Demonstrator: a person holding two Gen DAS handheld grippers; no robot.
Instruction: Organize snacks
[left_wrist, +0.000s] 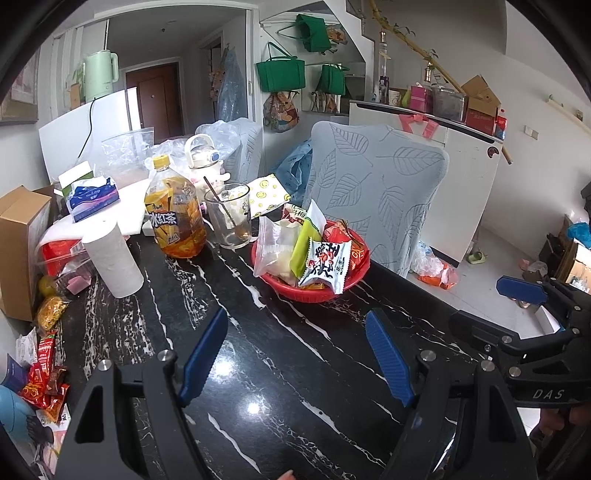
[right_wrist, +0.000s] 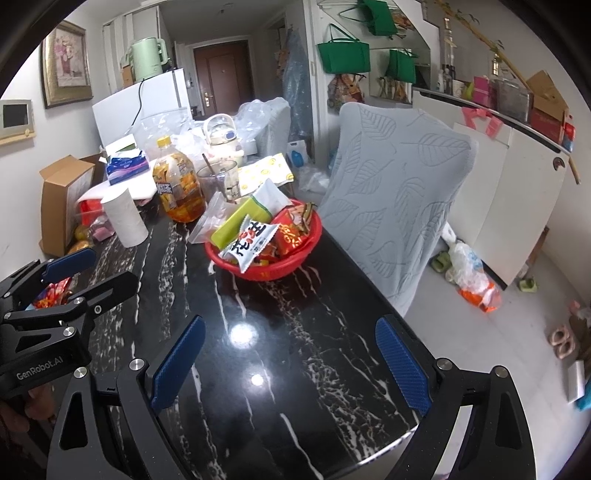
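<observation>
A red basket (left_wrist: 314, 293) (right_wrist: 271, 273) stands on the black marble table (left_wrist: 280, 354) (right_wrist: 295, 332), filled with several snack packets: a white peanut packet (left_wrist: 325, 266) (right_wrist: 251, 242), a green packet (left_wrist: 304, 242) (right_wrist: 238, 219), a clear bag (left_wrist: 271, 245) and red packets (right_wrist: 291, 234). More loose red snack packets (left_wrist: 44, 376) lie at the table's left edge. My left gripper (left_wrist: 297, 354) is open and empty, short of the basket. My right gripper (right_wrist: 291, 360) is open and empty, also short of the basket. Each gripper shows in the other's view, the right one (left_wrist: 524, 291) and the left one (right_wrist: 70, 266).
Behind the basket stand a tea bottle (left_wrist: 175, 218) (right_wrist: 179, 188), a glass mug with a spoon (left_wrist: 229, 216), a paper roll (left_wrist: 112, 258) (right_wrist: 125, 218), a tissue pack (left_wrist: 94, 197) and a cardboard box (left_wrist: 20, 251). A chair with a leaf-print cover (left_wrist: 376, 192) (right_wrist: 399, 195) stands at the table's right side.
</observation>
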